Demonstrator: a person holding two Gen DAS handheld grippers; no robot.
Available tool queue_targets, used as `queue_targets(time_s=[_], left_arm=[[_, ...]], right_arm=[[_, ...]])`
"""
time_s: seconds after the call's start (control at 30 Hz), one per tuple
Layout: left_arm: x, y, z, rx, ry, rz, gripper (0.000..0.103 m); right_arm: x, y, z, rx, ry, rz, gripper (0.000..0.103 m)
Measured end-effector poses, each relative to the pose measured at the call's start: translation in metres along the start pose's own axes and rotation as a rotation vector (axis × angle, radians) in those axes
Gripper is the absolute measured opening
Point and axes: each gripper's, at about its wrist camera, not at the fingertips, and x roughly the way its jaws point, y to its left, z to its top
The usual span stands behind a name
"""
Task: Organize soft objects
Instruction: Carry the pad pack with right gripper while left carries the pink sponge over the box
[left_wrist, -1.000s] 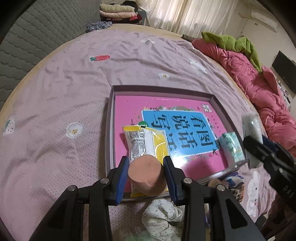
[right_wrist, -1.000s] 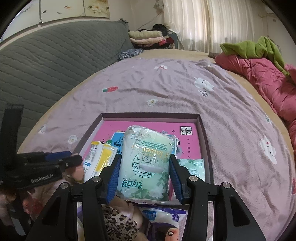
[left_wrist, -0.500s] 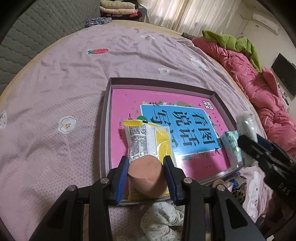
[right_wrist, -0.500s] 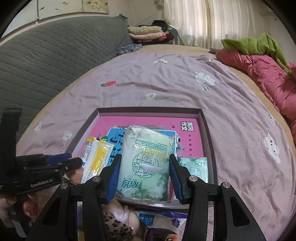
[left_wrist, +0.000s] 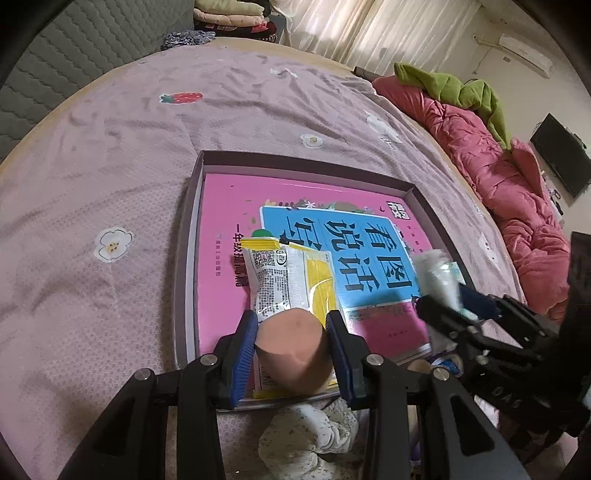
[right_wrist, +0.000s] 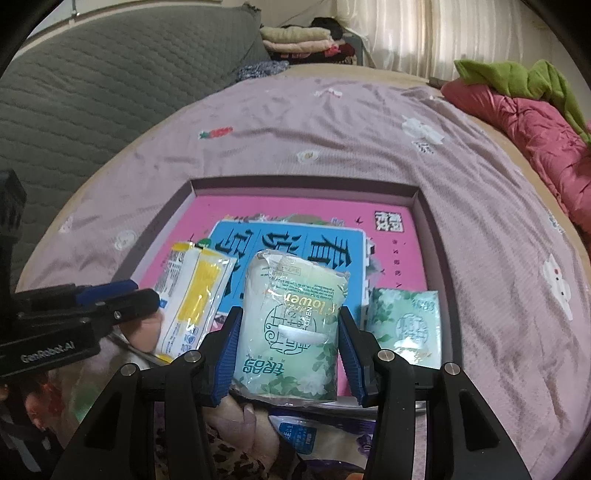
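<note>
Left gripper was clenched on a peach sponge, held over the near left corner of the tray, just above a yellow-and-white packet that lay in the tray. Right gripper grasped a green tissue pack upright over the tray's near edge. A smaller green pack lay in the near right corner, just beside the held one. A pink book with a blue panel covered the tray floor. The tray sat on a lilac bedsheet. A floral cloth lay near, outside the tray.
</note>
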Motion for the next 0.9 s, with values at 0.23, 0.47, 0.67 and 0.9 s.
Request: queue_targets(time_s=[0.23, 0.47, 0.67, 0.9], left_arm=[[-0.006, 0.005, 0.000, -0.023, -0.015, 0.030, 0.039], [-0.012, 0.009, -0.001, -0.017, -0.038, 0.086, 0.039], [-0.008, 0.017, 0.002, -0.038, -0.026, 0.086, 0.040], [-0.010, 0.012, 0.000, -0.017, -0.031, 0.095, 0.040]], right_arm=[[0.011, 0.002, -0.002, -0.020, 0.034, -0.031, 0.051], [0.024, -0.002, -0.004, -0.025, 0.087, -0.068, 0.051], [0.028, -0.003, -0.005, -0.025, 0.100, -0.073, 0.051], [0.026, -0.003, -0.006, -0.027, 0.101, -0.072, 0.051]])
